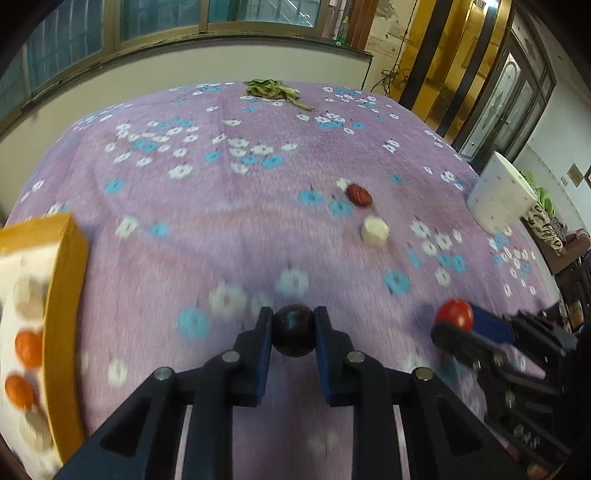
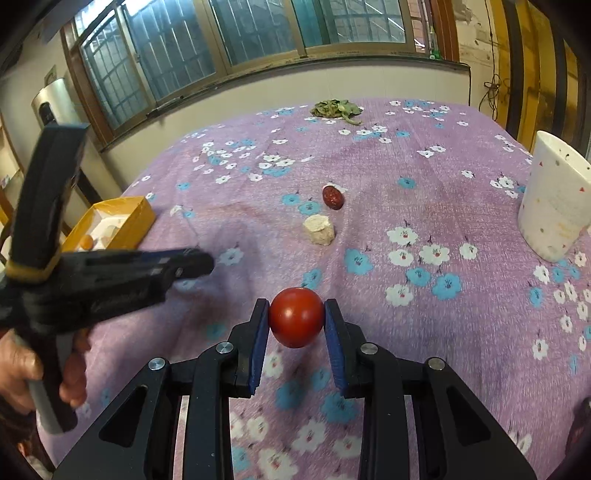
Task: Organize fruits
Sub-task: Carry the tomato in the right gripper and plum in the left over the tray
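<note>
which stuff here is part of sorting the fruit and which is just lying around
Job:
left gripper on dark plum
right gripper on tomato
red date
yellow box

Lying about:
white cup
wilted greens
pale chunk, unclear

You are working at a table spread with a purple cloth (image 2: 406, 229) printed with white and blue flowers. Behind it runs a cream wall (image 2: 295, 85) under a long row of windows (image 2: 258, 29) with brown frames and blue-green glass behind bars. To your right stand gold and black striped panels (image 1: 454, 62) and a door with patterned glass (image 1: 506, 99). At far left you have a silver cylinder tank (image 2: 51, 99) against the wall.
</note>
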Available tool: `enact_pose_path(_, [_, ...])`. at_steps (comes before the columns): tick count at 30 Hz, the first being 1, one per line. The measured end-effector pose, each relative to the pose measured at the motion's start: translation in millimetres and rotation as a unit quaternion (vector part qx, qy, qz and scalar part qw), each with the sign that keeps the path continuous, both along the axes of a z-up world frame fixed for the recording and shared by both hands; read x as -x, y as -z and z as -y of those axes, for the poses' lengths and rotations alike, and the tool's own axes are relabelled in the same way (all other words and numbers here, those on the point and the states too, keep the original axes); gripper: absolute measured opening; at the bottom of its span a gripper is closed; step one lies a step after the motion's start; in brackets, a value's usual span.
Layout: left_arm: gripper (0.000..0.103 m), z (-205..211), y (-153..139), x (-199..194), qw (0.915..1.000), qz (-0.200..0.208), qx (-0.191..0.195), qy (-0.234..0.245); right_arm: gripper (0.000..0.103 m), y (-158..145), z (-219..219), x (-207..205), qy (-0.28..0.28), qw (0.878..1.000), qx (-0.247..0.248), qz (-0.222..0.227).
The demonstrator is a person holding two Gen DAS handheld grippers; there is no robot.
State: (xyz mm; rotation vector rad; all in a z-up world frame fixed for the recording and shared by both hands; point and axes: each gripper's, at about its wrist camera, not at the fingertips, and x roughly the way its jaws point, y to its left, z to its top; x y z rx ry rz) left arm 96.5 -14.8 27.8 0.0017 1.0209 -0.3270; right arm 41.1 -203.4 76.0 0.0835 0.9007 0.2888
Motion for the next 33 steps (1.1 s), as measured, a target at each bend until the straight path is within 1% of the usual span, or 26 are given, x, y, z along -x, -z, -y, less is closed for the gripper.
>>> enact_pose_path(3, [0.024,-12.4,-2.5,22.0,1.0000,0.003,0.002,-0.008,0.029,0.1,-6.7,9.9,0.002,1.000,0.005,-0.004])
enact_pose_path(5, [0.024,-22.7,-5.4,32.5,0.9999,0.004,0.007,-0.013,0.029,0.6,-12.1,16.0,0.003,1.000,0.007,-0.007])
enact_pose_path(8, [0.024,-38.7,-10.5,44.9,0.9998,0.008,0.003,-0.019,0.029,2.0,-25.5,26.0,0.000,1.000,0.008,-0.013])
enact_pose_path(12, [0.024,-68.5,-17.8,57.4,0.9992,0.008,0.011,-0.038,0.029,0.9,-52.4,38.3,-0.015,1.000,0.006,-0.017])
enact_pose_path(17, [0.024,-107.2,-27.8,72.5,0.9977,0.018,0.016,-0.063,0.029,-6.6,-89.8,42.4,-0.039,0.999,-0.001,-0.013])
enact_pose_path(24, [0.024,-149.9,-36.2,84.5,0.9955,0.030,0.011,-0.089,0.029,-19.3,-146.1,40.9,-0.081,0.997,-0.004,-0.002])
enact_pose_path(33, [0.024,-200.1,-40.4,78.6,0.9922,0.033,0.024,-0.118,0.029,-26.0,-192.2,29.1,-0.106,0.994,-0.005,0.002])
